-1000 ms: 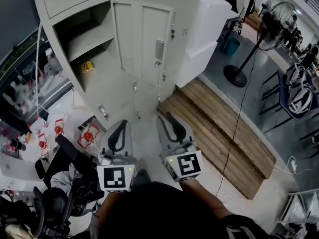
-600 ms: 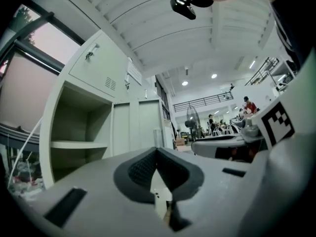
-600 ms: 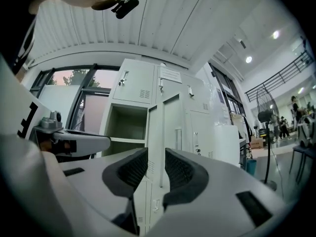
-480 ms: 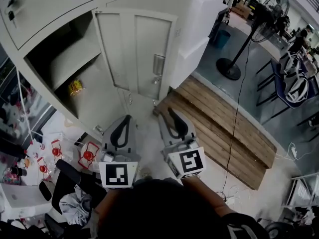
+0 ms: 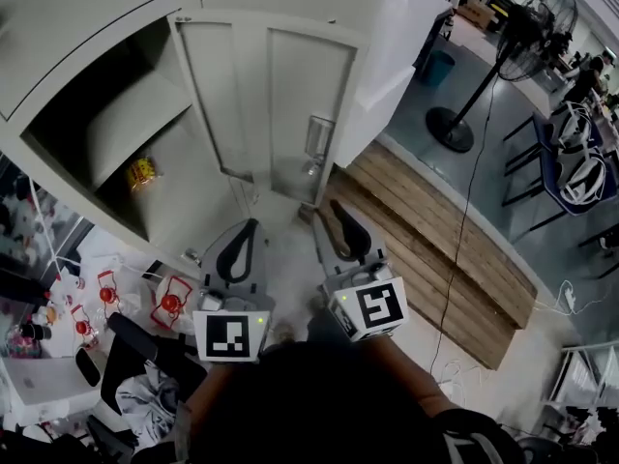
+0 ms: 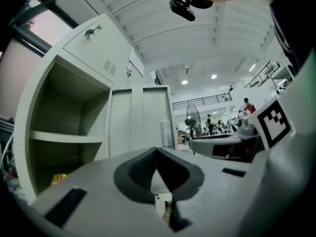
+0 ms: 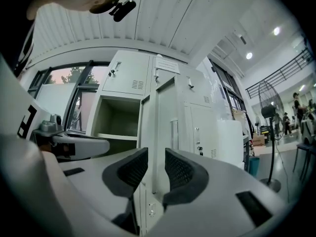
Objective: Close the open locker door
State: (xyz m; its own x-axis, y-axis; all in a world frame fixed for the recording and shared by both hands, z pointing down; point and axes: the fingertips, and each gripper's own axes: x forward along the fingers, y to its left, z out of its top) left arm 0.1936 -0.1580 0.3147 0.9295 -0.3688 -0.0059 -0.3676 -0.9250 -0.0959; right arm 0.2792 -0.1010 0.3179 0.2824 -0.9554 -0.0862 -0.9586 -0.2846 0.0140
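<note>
1. Pale grey moulded plastic left gripper, with dark rectangular slots in its shell.
2. Matching pale grey right gripper, with black grid-textured rubber pads.
3. Each carries a white marker cube printed with black squares and a small green light.
4. Dark sleeve, near right.

The locker door is plain pale grey-cream, and its handle plate is silver-grey. The locker around it is the same pale grey, darker in the shadowed open compartment. A packet inside is yellow with some red. The left tool and right tool are light grey with black textured pads. The left cube and right cube are white with black square marker patterns. The pallet is brown planked wood. The bin is teal-blue, the fan is black and the floor is pale grey.
</note>
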